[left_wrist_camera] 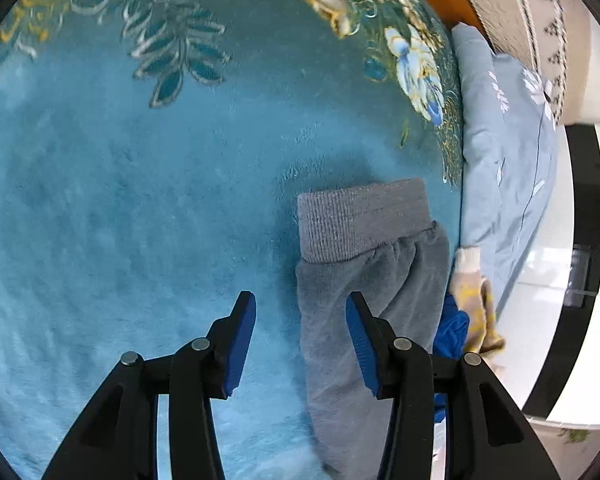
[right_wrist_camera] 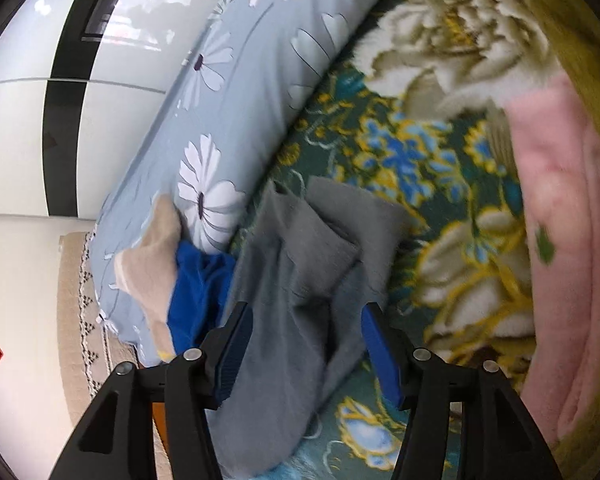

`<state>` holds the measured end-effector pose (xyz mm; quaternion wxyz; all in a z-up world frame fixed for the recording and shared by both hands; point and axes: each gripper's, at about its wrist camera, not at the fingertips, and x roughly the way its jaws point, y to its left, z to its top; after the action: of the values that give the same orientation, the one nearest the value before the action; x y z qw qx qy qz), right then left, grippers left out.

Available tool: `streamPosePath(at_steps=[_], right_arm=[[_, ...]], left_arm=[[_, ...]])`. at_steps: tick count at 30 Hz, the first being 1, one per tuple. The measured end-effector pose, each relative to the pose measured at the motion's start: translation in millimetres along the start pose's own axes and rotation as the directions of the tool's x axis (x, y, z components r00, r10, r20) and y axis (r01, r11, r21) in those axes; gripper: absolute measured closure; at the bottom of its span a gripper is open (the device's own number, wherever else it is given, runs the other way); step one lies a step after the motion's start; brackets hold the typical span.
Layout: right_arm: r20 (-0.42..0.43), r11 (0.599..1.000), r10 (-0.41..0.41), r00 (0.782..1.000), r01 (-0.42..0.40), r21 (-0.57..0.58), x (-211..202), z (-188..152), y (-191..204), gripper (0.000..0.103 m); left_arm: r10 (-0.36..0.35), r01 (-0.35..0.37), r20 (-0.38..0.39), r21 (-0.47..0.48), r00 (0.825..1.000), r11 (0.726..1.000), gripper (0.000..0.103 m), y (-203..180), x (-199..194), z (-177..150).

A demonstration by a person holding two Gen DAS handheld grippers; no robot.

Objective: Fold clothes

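Observation:
A grey garment (left_wrist_camera: 364,280) with a ribbed cuff lies on the teal floral blanket (left_wrist_camera: 140,200), at the right in the left wrist view. My left gripper (left_wrist_camera: 302,308) is open above the blanket; its right finger overlaps the grey cloth's left edge, with nothing clamped. In the right wrist view the same grey garment (right_wrist_camera: 300,280) lies crumpled, running between the fingers of my right gripper (right_wrist_camera: 304,324), which stands open over it. A blue garment (right_wrist_camera: 196,288) and a beige patterned one (right_wrist_camera: 152,256) lie bunched to its left against the pillow.
A long pale-blue pillow with white flowers (right_wrist_camera: 228,120) borders the bed's edge. A folded pink blanket (right_wrist_camera: 568,240) lies at the right. White cabinet doors with a black stripe (right_wrist_camera: 60,112) stand beyond the pillow. The blue garment (left_wrist_camera: 454,332) and beige garment (left_wrist_camera: 476,300) sit beside the grey one.

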<state>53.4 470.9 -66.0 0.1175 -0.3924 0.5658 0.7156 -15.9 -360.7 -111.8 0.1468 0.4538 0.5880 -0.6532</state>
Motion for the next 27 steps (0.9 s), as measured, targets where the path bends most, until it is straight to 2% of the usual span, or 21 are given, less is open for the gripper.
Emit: streamPosePath(at_steps=[4, 11, 14, 19, 22, 27], right_arm=[[0.015, 1.0, -0.017, 1.0, 0.017, -0.009, 2, 2, -1, 0.042], [0.054, 0.999, -0.052, 0.997, 0.052, 0.004, 6, 10, -5, 0.042], [0.043, 0.999, -0.015, 0.999, 0.013, 0.041, 12, 12, -8, 0.042], [0.001, 0.999, 0.022, 1.0, -0.022, -0.033, 33, 9, 11, 0.042], [-0.029, 1.0, -0.013, 0.999, 0.014, 0.021, 56, 12, 4, 0.042], [0.003, 0.991, 0.042, 0.999, -0.042, 0.129, 71, 13, -6, 0.043]], left_arm=[[0.02, -0.02, 0.019, -0.001, 1.0, 1.0, 0.055, -1, 11, 5], [0.034, -0.038, 0.055, 0.076, 0.998, 0.996, 0.055, -15, 20, 9], [0.027, -0.032, 0.056, 0.092, 0.998, 0.995, 0.056, -18, 22, 10], [0.022, -0.027, 0.051, 0.105, 0.998, 0.994, 0.056, -21, 26, 9], [0.02, -0.025, 0.05, 0.098, 0.999, 0.995, 0.056, -21, 27, 9], [0.013, -0.017, 0.04, 0.091, 0.999, 0.996, 0.056, -19, 26, 8]])
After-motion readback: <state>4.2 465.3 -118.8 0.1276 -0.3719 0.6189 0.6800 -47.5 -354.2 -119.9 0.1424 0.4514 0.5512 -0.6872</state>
